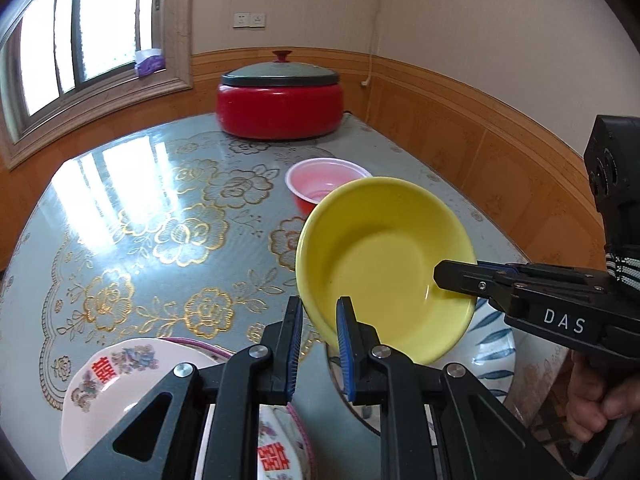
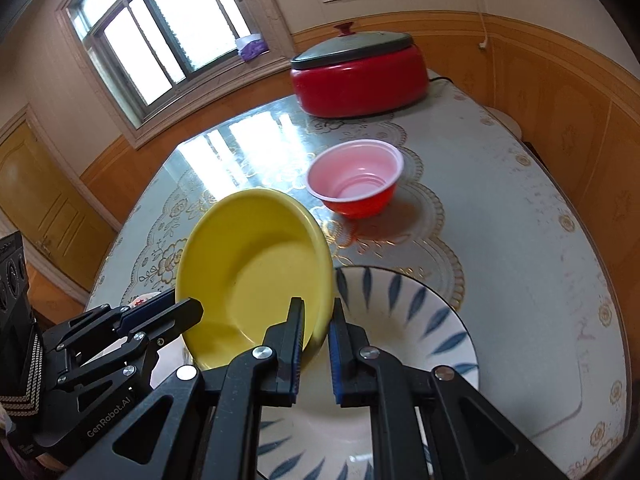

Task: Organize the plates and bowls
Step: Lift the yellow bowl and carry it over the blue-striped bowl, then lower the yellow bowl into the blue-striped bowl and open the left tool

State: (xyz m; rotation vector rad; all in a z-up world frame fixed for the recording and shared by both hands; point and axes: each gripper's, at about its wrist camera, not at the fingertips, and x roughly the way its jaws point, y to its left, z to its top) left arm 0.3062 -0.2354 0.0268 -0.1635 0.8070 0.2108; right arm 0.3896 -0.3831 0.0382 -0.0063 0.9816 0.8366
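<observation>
Both tools apparently pinch yellow bowl [image 1: 384,264] rim.

I count two bowls: one yellow bowl [image 1: 384,268] at center, one red bowl [image 1: 324,184] at 12 o'clock. Three plates: two floral plates [image 1: 116,380] at 7 o'clock, one leaf-pattern plate [image 2: 404,320].

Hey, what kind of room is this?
Probably a home dining room or kitchen corner: a table under a floral cover, a lidded red electric cooker by the wall, and everyday bowls and plates.
</observation>
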